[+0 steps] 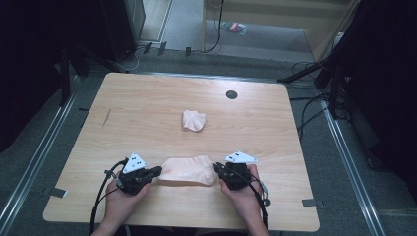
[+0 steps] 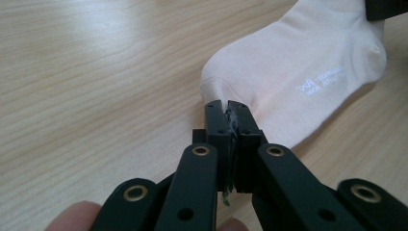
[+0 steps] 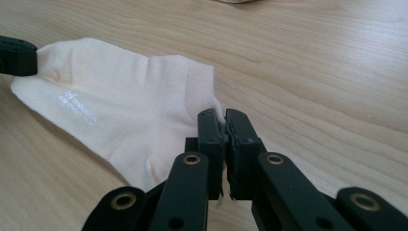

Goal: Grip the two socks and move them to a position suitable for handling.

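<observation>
High view: left gripper [image 1: 158, 170] and right gripper [image 1: 217, 168] low at near edge of table [image 1: 147, 105], forearms in from bottom, hands wrapped round the bodies, jaws pointed inward at each other. Sock [image 1: 189, 170] stretched flat between them, one end in each. Second sock [image 1: 193, 120] bunched up near table middle, well apart. Dark round hole [image 1: 231, 94] near far edge.

Left gripper view: jaws clamped together on sock [image 2: 298, 77] edge, pinching fabric; white lettering on sock; fingertip [image 2: 74, 216] at bottom.

Right gripper view: jaws closed on cuff end of sock [image 3: 120, 115], fabric nipped between tips. Other gripper [image 3: 17, 55] holding far end at left edge.
</observation>
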Motion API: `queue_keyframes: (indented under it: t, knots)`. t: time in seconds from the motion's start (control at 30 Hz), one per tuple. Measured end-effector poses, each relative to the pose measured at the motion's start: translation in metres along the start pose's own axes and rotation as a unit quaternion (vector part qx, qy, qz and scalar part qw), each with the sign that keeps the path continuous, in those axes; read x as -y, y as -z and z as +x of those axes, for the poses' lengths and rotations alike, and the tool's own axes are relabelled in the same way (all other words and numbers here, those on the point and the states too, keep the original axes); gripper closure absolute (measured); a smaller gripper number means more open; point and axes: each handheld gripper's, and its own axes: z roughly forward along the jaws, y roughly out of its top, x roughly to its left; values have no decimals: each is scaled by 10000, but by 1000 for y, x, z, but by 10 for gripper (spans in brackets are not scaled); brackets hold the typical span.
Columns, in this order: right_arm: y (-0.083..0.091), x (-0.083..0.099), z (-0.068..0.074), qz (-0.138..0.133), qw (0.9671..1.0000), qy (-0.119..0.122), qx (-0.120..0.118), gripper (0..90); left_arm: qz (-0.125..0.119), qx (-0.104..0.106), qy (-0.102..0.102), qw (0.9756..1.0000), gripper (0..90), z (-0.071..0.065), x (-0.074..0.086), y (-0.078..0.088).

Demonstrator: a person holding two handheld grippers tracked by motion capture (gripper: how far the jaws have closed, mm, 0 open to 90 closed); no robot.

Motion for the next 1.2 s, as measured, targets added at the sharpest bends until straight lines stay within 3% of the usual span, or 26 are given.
queue_keyframes:
  t: [0.13, 0.27, 0.37, 0.4, 0.43, 0.47, 0.6, 0.7, 0.87, 0.97, 1.07, 1.2]
  knots:
    - [7, 5, -1, 69, 10000, 69, -22, 871, 41, 8, -46, 10000, 898, -6, 5, 1]
    - [2, 11, -5, 230, 9997, 68, 23, 874, 210, -25, -90, 9997, 900, -10, 8, -5]
    - [-2, 13, -7, 292, 9995, 99, 2, 863, 37, 34, -50, 10000, 894, -8, 11, -6]
    - [-2, 14, -8, 257, 9996, 66, -103, 797, -16, 54, -3, 10000, 861, -7, 11, -6]
    - [-2, 14, -8, 223, 9997, 47, -126, 695, -88, 108, 44, 9999, 770, -4, 11, -6]
    - [-2, 13, -8, 142, 9998, 27, -96, 566, -162, 166, 87, 9997, 623, -2, 11, -6]
    - [2, 8, -13, -140, 9997, -98, -198, 476, -604, 186, 149, 9979, 399, 7, 8, -2]
    - [3, 4, -15, -322, 9993, -122, -115, 470, -899, 205, 254, 9954, 327, 19, 3, 0]
    - [-2, -11, -16, -582, 9981, -167, 107, 467, -1307, -18, 486, 9902, 287, 44, -4, -3]
    - [-9, -24, -16, -742, 9969, -183, 170, 468, -1401, -139, 569, 9884, 275, 51, -4, -1]
    - [-16, -39, -17, -860, 9959, -220, 186, 477, -1429, -232, 595, 9877, 204, 54, -2, 0]
    - [-32, -59, -21, -1009, 9941, -352, 179, 506, -1454, -260, 812, 9857, 171, 60, 1, 0]
